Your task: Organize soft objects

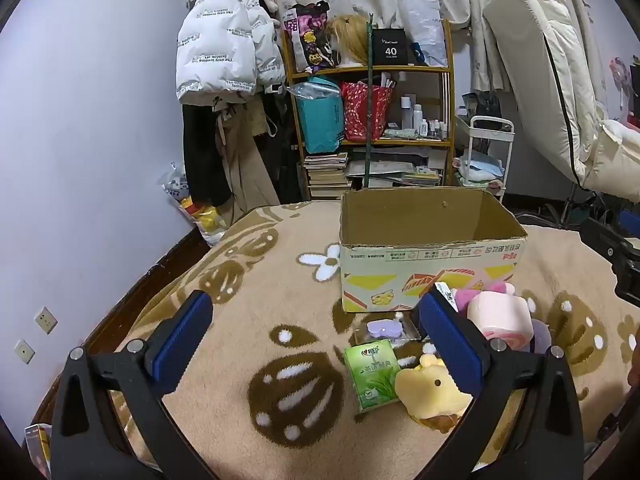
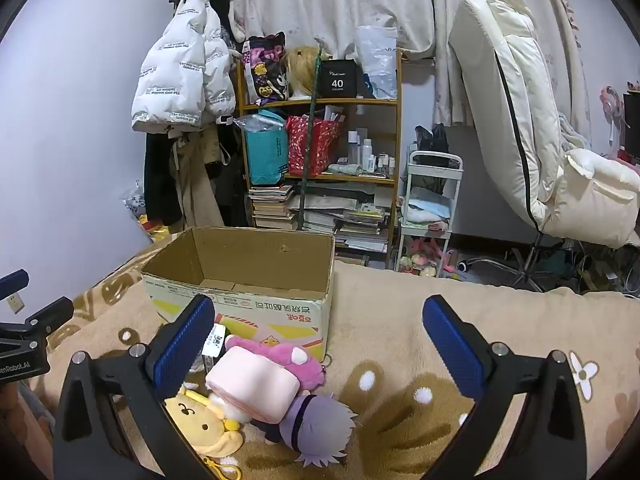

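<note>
An open, empty cardboard box (image 1: 432,264) (image 2: 244,280) stands on a beige patterned blanket (image 1: 248,320). In front of it lies a pile of soft toys: a pink roll-cake plush (image 1: 500,316) (image 2: 256,384), a magenta plush (image 2: 296,360), a yellow plush (image 1: 428,392) (image 2: 200,424) and a purple-haired doll (image 2: 320,432). A green tissue pack (image 1: 372,374) and a lilac item in a clear packet (image 1: 384,328) lie beside them. My left gripper (image 1: 316,320) is open and empty, left of the pile. My right gripper (image 2: 320,324) is open and empty above the pile.
A wooden shelf (image 1: 372,80) with bags and books stands behind the bed, with a white jacket (image 1: 220,48) hanging to its left. A white cart (image 2: 428,208) and a cream recliner (image 2: 540,140) stand to the right. The blanket edge drops off at the left.
</note>
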`<state>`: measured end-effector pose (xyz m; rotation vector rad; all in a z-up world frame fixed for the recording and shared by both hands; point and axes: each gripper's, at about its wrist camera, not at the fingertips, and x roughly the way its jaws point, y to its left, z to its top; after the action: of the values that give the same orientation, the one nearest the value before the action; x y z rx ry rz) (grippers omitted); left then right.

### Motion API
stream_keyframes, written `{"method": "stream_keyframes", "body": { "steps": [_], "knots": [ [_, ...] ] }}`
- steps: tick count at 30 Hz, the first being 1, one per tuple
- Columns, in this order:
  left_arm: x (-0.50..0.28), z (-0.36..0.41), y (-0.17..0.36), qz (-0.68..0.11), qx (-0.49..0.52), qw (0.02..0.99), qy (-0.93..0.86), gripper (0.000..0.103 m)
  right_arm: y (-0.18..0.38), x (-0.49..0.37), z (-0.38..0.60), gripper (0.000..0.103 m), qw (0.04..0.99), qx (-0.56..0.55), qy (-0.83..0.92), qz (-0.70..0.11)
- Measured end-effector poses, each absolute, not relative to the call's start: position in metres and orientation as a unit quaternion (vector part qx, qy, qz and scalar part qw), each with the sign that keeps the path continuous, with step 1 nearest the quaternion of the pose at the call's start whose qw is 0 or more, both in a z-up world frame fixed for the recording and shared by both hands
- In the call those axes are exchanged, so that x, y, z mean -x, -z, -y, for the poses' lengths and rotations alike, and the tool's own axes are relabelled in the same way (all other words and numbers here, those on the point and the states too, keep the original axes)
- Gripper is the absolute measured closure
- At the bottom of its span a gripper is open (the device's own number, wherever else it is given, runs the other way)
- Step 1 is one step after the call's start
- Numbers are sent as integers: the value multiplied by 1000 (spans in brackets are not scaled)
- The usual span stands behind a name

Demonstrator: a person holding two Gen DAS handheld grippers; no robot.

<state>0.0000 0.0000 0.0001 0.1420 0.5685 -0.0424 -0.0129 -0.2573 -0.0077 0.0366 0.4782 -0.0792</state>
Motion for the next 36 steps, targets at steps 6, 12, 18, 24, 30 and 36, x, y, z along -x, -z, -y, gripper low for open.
{"method": "stream_keyframes", "body": {
  "steps": [6,12,18,24,30,36],
  "knots": [
    [-4,0,-1,-286,-68,956,21,1,8,13,257,0,971,-14,40,-236],
    [2,-4,-1,-279,-69,957,23,1,8,12,257,0,970,-14,41,-238],
    [2,-2,0,-278,-71,958,23,1,8,12,258,0,971,-13,40,-237],
    [2,-3,0,-278,-71,958,23,1,8,12,258,0,970,-14,40,-238],
    [2,-3,-1,-279,-71,957,23,1,8,12,258,0,970,-14,40,-238],
    [2,-3,-1,-279,-71,957,23,1,9,12,258,0,970,-14,40,-238]
  ]
}}
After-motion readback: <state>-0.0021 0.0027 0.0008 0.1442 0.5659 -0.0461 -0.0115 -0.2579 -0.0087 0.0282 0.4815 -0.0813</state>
